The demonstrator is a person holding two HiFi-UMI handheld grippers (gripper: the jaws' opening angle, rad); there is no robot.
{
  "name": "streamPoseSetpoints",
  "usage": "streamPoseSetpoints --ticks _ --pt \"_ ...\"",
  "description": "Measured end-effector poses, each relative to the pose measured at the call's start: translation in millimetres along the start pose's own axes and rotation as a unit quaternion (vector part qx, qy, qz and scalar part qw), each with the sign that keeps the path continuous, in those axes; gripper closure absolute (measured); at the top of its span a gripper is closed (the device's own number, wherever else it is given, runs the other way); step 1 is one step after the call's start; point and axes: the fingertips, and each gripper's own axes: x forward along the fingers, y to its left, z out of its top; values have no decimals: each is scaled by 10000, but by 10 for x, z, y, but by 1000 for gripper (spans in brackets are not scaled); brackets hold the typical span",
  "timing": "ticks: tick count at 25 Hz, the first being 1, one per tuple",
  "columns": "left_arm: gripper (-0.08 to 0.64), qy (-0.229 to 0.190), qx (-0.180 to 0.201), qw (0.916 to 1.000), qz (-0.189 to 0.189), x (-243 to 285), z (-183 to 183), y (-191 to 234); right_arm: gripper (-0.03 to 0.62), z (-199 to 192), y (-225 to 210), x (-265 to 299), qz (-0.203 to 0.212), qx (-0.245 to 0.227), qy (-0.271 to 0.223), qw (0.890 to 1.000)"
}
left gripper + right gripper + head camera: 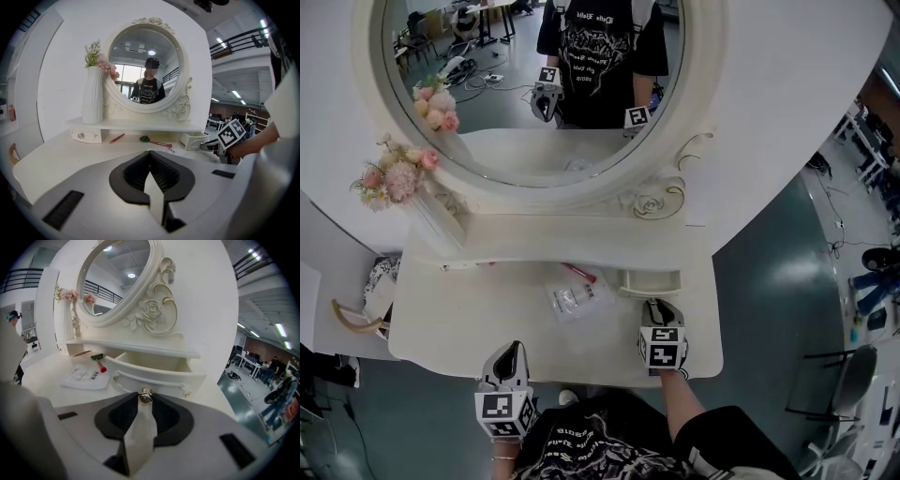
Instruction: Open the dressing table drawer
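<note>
**Surface.** I find the cream dressing table (459, 323) top mostly bare. A clear plastic packet (577, 298) lies flat near the middle. A small brush (98, 361) with a green head and red handle lies behind it, close under the shelf. A ribbed white vase (93, 96) of pink flowers (394, 173) stands on the shelf at the left, against the carved frame of the oval mirror (534, 84). The mirror reflects the person and both grippers.

**Task item.** The drawer (157, 369) sits under the shelf at the right end and is pulled out, its inside open to view. A second small drawer (86, 136) at the left end is closed.

**Grippers.** The right gripper (657, 306) has its jaws clamped on the open drawer's metal knob (146, 395). The left gripper (150, 153) hangs at the table's front edge, jaws pressed together with nothing between them.

**Room.** A white wall panel (787, 112) backs the mirror. The floor (769, 272) is teal-grey. A chair (848, 375) stands at the right with loose cables near it. Strip lights (281, 329) run overhead, and a railed gallery (239, 42) crosses high up.
</note>
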Motion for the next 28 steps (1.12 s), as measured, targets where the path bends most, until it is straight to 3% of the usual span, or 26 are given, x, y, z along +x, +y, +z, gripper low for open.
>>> streamPoseSetpoints --ticks 28 --pt "545 -58 -49 10000 -38 41 18 37 491 -45 25 -60 -74 -46 25 10000"
